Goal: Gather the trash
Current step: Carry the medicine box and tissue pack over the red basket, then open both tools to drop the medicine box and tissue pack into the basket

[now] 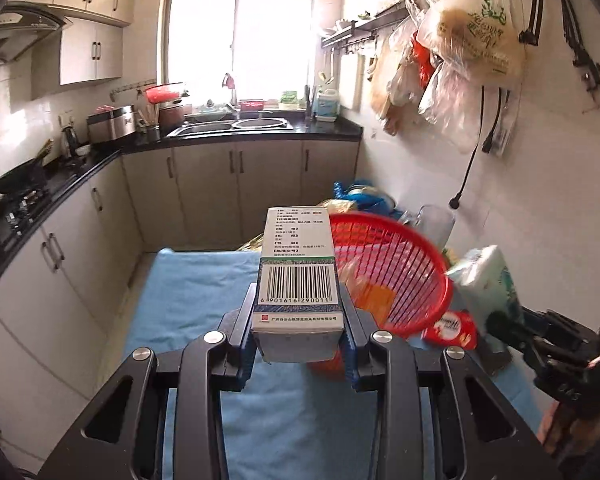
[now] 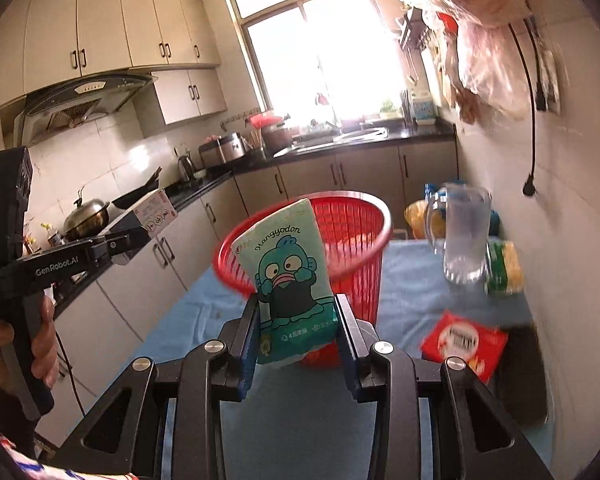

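Left claw [image 1: 298, 344] clamps box [image 1: 298, 276]; right claw [image 2: 298, 336] clamps pouch [image 2: 290, 280]; basket [image 2: 356, 224] ahead.

The left gripper [image 1: 300, 316] holds a box [image 1: 298, 280] over the cloth [image 1: 196, 300] on the counter; the basket [image 1: 388, 264] stands just behind and to the right of the box. The right gripper [image 2: 298, 320] holds a pack of tissues [image 2: 290, 276] in front of the basket [image 2: 340, 232]. To the right of the basket a flat packet [image 2: 464, 340] lies on the cloth, nearer than a jug [image 2: 464, 232] and a bottle [image 2: 504, 268] that stand by the wall. Bags [image 1: 460, 52] hang on the wall above them. A sink [image 1: 228, 126] lies under the window [image 1: 240, 28] at the far end.
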`<move>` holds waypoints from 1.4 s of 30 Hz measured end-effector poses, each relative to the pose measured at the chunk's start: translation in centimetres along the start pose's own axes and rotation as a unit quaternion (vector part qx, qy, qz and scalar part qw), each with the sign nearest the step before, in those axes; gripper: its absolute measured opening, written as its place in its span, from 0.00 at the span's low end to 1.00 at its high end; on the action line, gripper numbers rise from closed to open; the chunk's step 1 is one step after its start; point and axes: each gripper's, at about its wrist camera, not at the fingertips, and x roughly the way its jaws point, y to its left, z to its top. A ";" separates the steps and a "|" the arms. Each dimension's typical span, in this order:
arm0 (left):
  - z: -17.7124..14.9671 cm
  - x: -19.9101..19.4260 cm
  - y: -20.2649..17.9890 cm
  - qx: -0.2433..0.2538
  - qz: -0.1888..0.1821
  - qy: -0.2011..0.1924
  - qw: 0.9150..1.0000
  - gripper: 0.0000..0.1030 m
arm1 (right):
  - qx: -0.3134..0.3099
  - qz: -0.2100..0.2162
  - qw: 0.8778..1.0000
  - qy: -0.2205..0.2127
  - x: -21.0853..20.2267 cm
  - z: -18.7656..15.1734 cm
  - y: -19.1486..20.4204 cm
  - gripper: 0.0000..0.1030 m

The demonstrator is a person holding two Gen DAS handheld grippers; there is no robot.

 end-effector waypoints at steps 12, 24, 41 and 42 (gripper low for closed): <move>3.5 4.5 -3.6 0.062 0.043 -0.015 0.997 0.32 | 0.024 -0.003 1.000 0.016 5.9 4.9 -2.2 0.37; 5.8 10.4 -3.9 0.019 -0.003 0.019 1.000 0.32 | 0.048 0.018 0.998 0.035 9.3 5.7 -4.5 0.39; 4.7 9.6 -2.3 -0.015 0.005 0.002 1.000 0.68 | 0.048 0.003 0.998 0.031 9.8 5.5 -5.1 0.55; 4.6 9.4 -2.0 -0.019 0.006 0.001 1.000 0.68 | 0.049 0.002 0.998 0.030 9.7 5.6 -5.1 0.55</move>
